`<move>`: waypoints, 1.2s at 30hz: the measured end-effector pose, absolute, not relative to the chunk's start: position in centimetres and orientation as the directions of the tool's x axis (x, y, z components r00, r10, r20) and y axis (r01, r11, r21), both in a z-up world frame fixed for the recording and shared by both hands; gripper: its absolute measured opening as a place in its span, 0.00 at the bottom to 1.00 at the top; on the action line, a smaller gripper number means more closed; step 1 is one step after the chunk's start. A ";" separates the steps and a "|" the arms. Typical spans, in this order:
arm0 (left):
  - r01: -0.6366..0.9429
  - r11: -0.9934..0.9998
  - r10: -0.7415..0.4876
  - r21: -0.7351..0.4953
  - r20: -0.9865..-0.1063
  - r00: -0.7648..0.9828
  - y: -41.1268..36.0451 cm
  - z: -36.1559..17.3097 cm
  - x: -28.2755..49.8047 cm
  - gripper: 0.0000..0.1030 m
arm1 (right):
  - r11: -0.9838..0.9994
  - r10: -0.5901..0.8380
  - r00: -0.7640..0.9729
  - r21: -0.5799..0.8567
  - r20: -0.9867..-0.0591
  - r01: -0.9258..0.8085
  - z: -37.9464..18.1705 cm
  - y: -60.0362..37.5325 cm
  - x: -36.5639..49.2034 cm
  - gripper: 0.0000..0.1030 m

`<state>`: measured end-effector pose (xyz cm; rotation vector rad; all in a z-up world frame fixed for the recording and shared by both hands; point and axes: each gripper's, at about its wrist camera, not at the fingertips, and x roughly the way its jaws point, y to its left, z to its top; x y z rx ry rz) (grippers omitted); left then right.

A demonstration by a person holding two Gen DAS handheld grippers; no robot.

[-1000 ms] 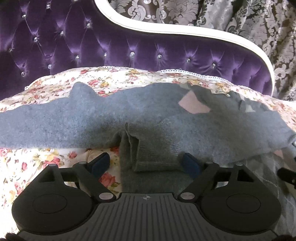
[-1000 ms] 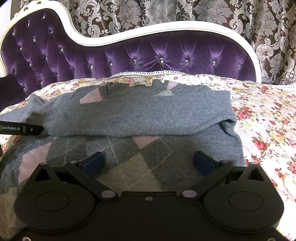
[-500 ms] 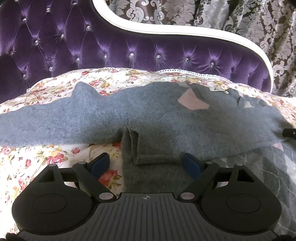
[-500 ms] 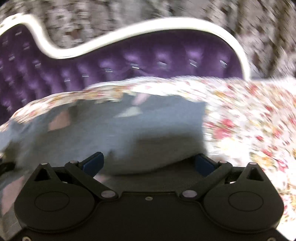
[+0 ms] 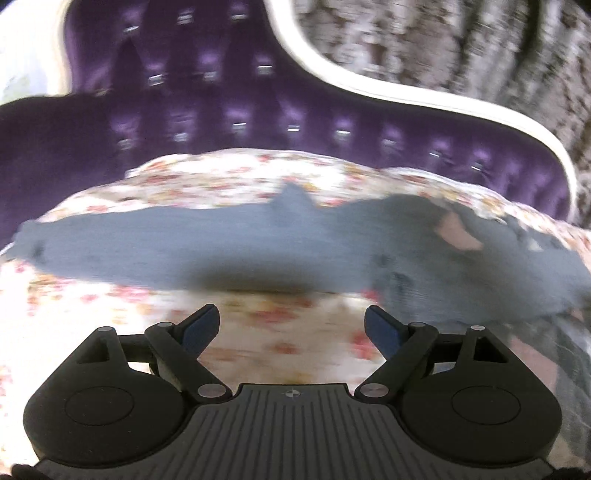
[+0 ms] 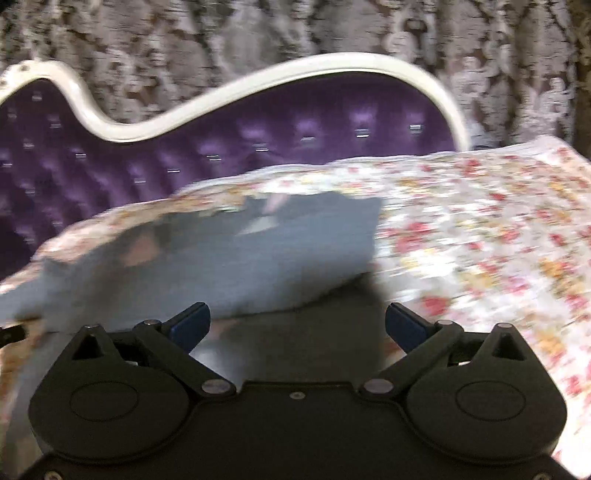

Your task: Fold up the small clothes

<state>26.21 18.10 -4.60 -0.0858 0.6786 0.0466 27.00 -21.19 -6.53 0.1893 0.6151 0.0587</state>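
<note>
Nearest, we record the left tool (image 5: pixel 291 325) with its blue-padded jaws spread wide and gripping nothing, poised over the floral-print bed sheet (image 5: pixel 280 347). We record the right tool (image 6: pixel 297 325) likewise wide apart and empty, its gap above a darker portion of the garment. Beyond both, the grey knitted sweater with pink diamond patches (image 5: pixel 229 251) lies flat on the sheet, one sleeve stretched far left in the left view; in the right view its body (image 6: pixel 258 266) sits left of centre. Both views are motion-blurred. Farthest stand the purple tufted headboard with white frame (image 6: pixel 258 140) and the patterned grey curtain (image 6: pixel 295 33).
</note>
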 end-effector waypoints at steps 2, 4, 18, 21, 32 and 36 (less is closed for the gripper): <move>-0.123 0.988 0.041 -0.088 -0.633 0.773 20.7 -4.1 26.2 0.83 | 0.979 0.153 0.811 0.201 -0.565 -0.044 -6.3 -19.4 26.7 0.99; -0.185 0.977 0.073 -0.110 -0.638 0.767 23.5 -3.8 26.2 0.83 | 0.974 0.192 0.805 0.207 -0.561 -0.088 -6.2 -17.8 26.4 0.99; -0.477 0.850 0.229 -0.225 -0.658 0.718 36.7 -5.2 28.9 0.83 | 0.943 0.332 0.744 0.215 -0.580 -0.253 -6.1 -11.2 26.4 0.99; -0.473 0.854 0.240 -0.218 -0.641 0.729 37.6 -5.2 30.1 0.83 | 0.945 0.327 0.738 0.209 -0.590 -0.252 -6.5 -10.6 26.7 0.99; -0.487 0.851 0.292 -0.198 -0.592 0.751 39.2 -5.6 32.6 0.08 | 0.941 0.339 0.715 0.208 -0.611 -0.268 -7.0 -9.0 27.2 0.99; -0.476 0.871 0.352 -0.122 -0.520 0.778 37.2 -3.4 31.1 0.07 | 0.938 0.346 0.711 0.217 -0.612 -0.269 -7.0 -9.1 27.2 0.99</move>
